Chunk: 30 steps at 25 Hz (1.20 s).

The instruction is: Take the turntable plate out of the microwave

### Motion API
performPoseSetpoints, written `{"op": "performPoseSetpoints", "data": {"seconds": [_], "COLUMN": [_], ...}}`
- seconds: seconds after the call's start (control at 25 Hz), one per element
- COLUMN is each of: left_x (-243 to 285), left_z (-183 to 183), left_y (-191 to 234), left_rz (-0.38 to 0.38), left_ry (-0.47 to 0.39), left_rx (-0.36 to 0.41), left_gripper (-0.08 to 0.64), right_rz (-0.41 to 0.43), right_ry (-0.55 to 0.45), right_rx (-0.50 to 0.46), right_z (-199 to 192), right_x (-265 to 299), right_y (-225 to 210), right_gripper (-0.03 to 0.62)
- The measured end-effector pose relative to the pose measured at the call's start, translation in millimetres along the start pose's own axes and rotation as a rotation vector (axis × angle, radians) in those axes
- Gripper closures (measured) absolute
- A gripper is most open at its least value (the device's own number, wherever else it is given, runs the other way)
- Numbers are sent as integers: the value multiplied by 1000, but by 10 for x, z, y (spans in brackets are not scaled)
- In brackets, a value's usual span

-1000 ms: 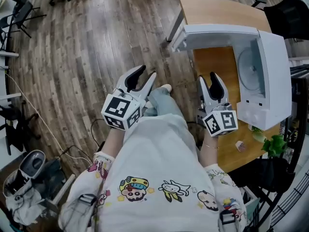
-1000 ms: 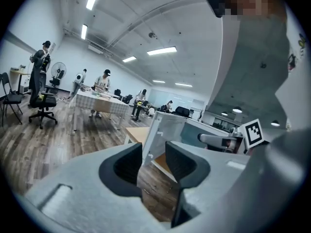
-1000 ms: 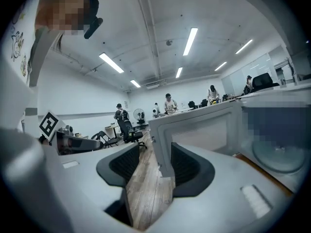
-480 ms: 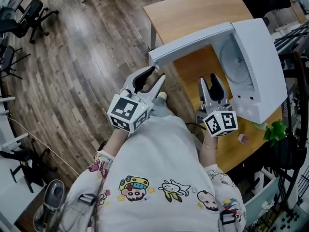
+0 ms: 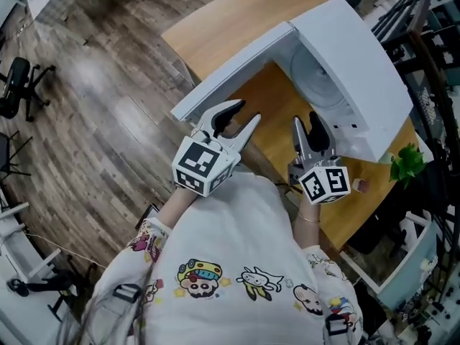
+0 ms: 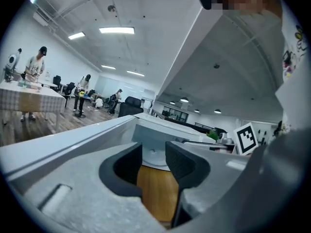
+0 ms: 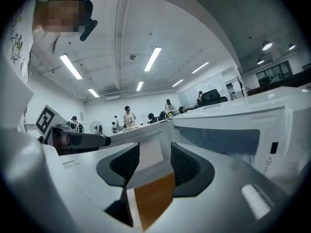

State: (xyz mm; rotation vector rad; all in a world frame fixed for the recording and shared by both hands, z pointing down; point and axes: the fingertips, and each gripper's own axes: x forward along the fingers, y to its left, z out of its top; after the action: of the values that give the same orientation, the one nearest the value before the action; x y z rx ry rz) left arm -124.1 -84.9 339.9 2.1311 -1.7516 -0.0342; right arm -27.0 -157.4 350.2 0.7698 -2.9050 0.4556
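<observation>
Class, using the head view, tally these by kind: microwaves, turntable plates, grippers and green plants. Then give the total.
microwave: 1
turntable plate: 1
grippers: 2 (left gripper, right gripper)
green plant: 1
Total: 5

Table (image 5: 215,20): is standing on the floor (image 5: 93,92) and bearing the microwave.
Microwave (image 5: 359,56): is sitting on the table's right part, its opening facing the person.
Door (image 5: 230,72): is standing open, reaching left from the microwave.
Turntable plate (image 5: 316,76): is lying inside the microwave.
Left gripper (image 5: 243,117): is hovering just before the door.
Right gripper (image 5: 306,124): is hovering over the table before the opening, right of the left gripper.
Plant (image 5: 406,164): is sitting beside the microwave's near right corner.
Chair (image 5: 16,85): is standing on the floor, well left of the table.
</observation>
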Motion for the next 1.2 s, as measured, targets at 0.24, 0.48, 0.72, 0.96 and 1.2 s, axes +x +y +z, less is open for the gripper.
{"op": "performPoseSetpoints", "data": {"seconds": [0.24,0.48,0.72,0.96,1.2], "left_x": [551,988,1140,1186,1210], "left_z": [-116,-113,-150,-222,-276], "left_y": [-122,-379,-497,-529,-541], "left_rz": [-134,-271,-352,-403,-408], "left_ry": [43,82,130,175,184], "left_rx": [40,59,59,61,49], "left_gripper": [417,417,417,417,417], "right_rz": [-166,-347,-468,-550,-561], "right_ry": [-54,-114,-124,-150,-161], "right_rx": [26,51,86,119,141], "right_z": [-99,-59,-120,-148,-205], "right_x": [-330,-740,-981,-1087,-1115], "right_y": [-401,-676,-716,-714,-683], "right_gripper": [396,396,397,399,403]}}
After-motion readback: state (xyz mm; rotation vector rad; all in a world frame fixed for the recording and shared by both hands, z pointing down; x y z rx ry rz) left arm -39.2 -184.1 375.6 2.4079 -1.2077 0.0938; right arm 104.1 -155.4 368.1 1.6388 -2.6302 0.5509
